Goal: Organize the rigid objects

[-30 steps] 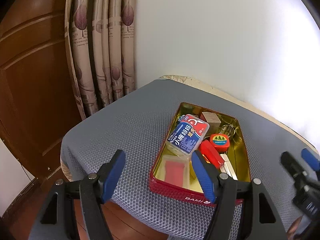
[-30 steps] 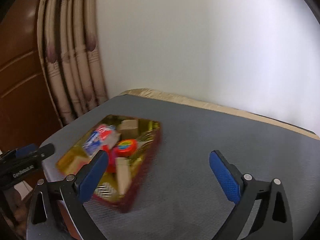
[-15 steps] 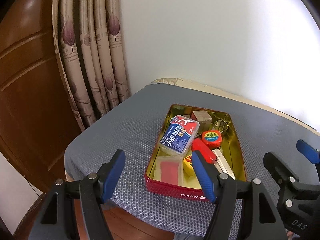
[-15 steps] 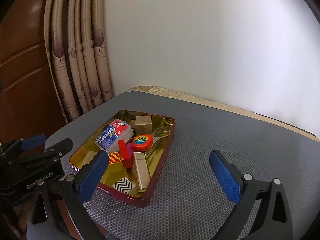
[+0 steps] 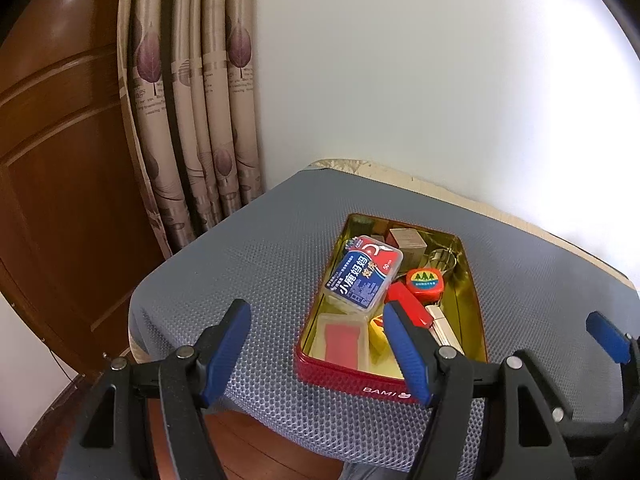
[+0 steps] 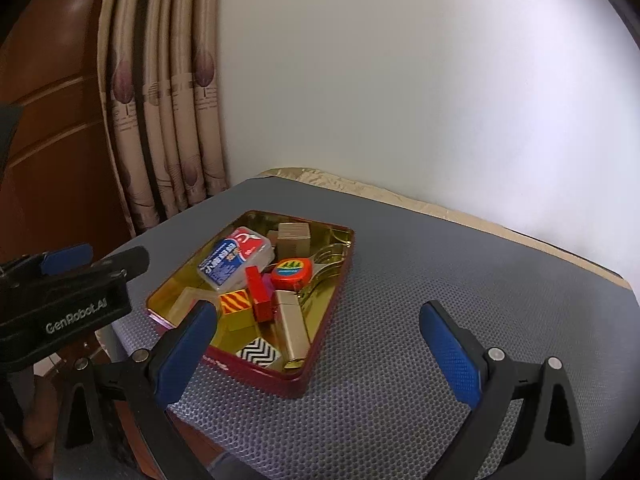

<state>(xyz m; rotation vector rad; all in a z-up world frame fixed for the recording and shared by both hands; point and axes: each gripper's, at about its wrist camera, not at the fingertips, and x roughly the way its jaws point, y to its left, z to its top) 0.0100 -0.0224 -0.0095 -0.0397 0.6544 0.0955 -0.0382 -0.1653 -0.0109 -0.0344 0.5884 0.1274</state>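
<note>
A red tin tray with a gold inside (image 5: pixel 348 376) (image 6: pixel 328 320) sits on a grey mesh-covered table. It holds a blue and red floss box (image 5: pixel 362 274) (image 6: pixel 234 258), a round red tape measure (image 5: pixel 425 281) (image 6: pixel 291 273), a red block (image 5: pixel 408 310) (image 6: pixel 260 294), a gold lighter (image 6: pixel 292 328), a wooden cube (image 5: pixel 407 240) (image 6: pixel 294 236), patterned blocks (image 6: pixel 258 352) and keys (image 5: pixel 442 258). My left gripper (image 5: pixel 316 354) is open and empty at the tray's near left corner. My right gripper (image 6: pixel 320 350) is open and empty, over the tray's near right part.
The grey table (image 5: pixel 240 264) (image 6: pixel 460 280) ends at the near and left edges. A patterned curtain (image 5: pixel 192 100) and a brown wooden door (image 5: pixel 52 160) stand to the left. A white wall (image 6: pixel 400 80) is behind. Bare table surface lies right of the tray.
Both grippers have shifted and steadied over the near table edge, facing the tray. The tray's contents have not moved. Both grippers stay open.
</note>
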